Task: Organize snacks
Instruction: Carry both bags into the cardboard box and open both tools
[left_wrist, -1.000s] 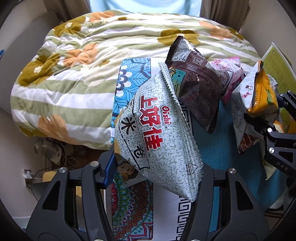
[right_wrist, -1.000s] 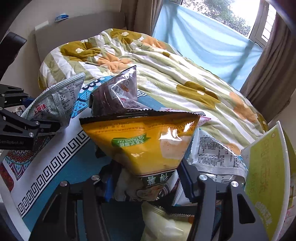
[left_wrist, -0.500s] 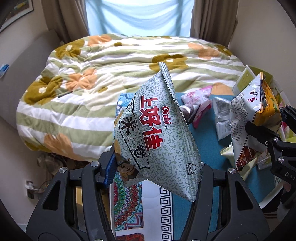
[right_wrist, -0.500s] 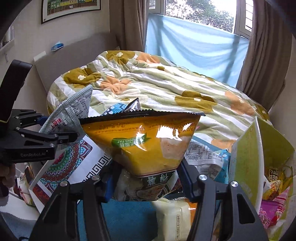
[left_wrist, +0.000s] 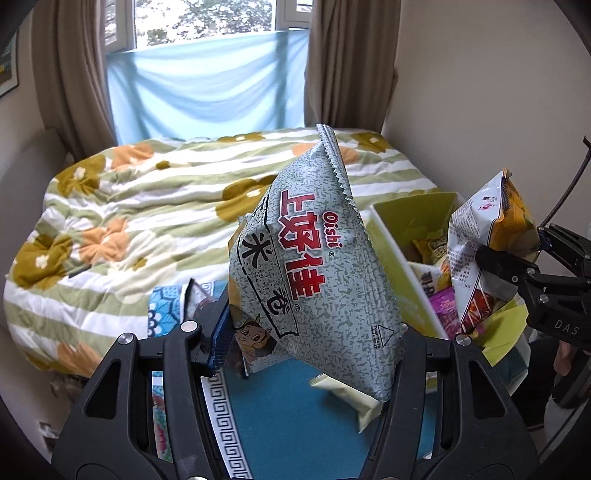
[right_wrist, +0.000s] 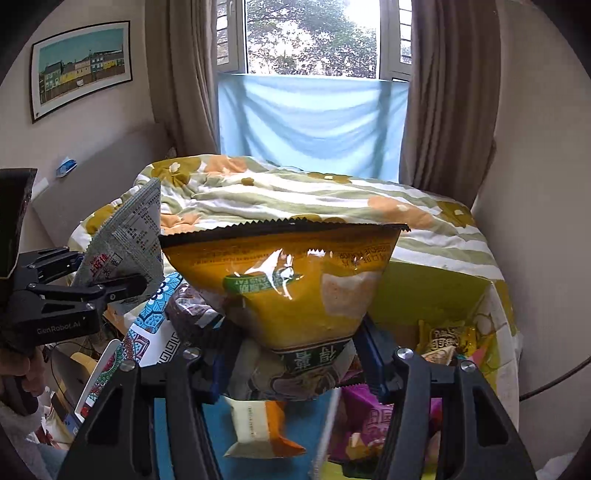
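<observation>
Snacks are held aloft: a grey bag is clamped in the left hand-held gripper, a yellow bag in the right hand-held gripper, above the worktop beside a green box.

Yellow snack bag between fingers

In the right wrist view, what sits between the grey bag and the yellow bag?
A dark brown snack bag, low down between the grey bag and the yellow bag; above it, only the striped quilt behind.
</observation>
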